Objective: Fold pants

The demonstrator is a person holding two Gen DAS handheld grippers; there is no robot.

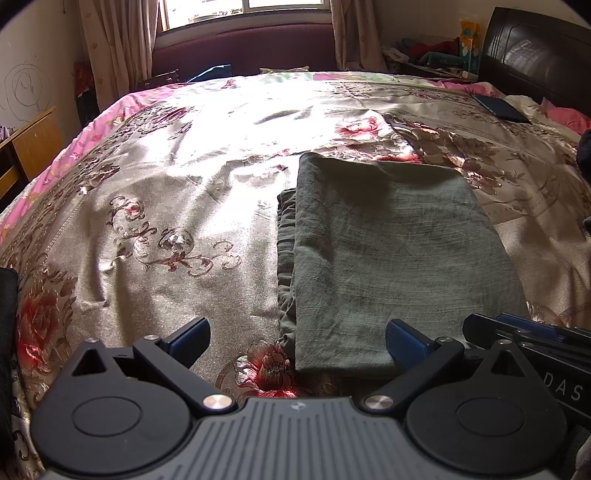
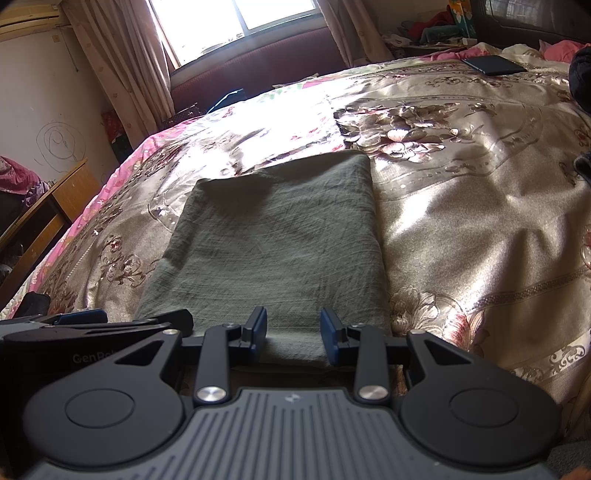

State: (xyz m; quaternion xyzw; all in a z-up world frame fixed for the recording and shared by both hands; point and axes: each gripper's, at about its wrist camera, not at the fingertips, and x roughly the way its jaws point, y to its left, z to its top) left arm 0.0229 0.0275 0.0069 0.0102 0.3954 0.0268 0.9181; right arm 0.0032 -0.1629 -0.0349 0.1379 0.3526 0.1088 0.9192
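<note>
The grey-green pants (image 1: 388,254) lie folded into a flat rectangle on the floral bedspread (image 1: 166,221), with bunched layers showing along their left edge. They also show in the right wrist view (image 2: 273,243). My left gripper (image 1: 295,339) is wide open and empty, low over the near left corner of the pants. My right gripper (image 2: 293,330) is open and empty at the pants' near edge, its fingers apart with cloth seen between them. The right gripper (image 1: 517,332) shows beside the left one in the left wrist view, and the left gripper (image 2: 110,321) shows in the right wrist view.
A dark phone (image 1: 500,108) lies on the bed at the far right, near pink bedding (image 1: 569,118) and a dark headboard (image 1: 535,55). A wooden desk (image 2: 44,210) stands left of the bed. A window with curtains (image 1: 243,11) is behind.
</note>
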